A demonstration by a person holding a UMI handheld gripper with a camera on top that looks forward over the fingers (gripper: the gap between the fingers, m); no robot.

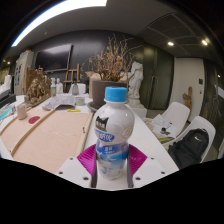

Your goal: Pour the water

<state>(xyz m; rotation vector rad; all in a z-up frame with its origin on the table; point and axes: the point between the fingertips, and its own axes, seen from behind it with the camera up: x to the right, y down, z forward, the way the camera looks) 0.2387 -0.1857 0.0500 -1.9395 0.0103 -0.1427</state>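
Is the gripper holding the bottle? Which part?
Yes. The gripper is shut on the water bottle, its fingers pressing the lower body on both sides, below the label.

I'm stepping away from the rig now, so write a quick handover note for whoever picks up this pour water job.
Gripper: shut on the water bottle, both pink pads pressing its lower body.
Bottle: upright, blue cap on, white label with blue print, held over the near edge of the light wooden table.
Other things: small containers and a potted dry-branch plant stand at the table's far end; white chairs are to the right. No clear receiving cup can be made out.
Done: bottle grasped.
Left: uncap the bottle, find the vessel, tilt and pour.
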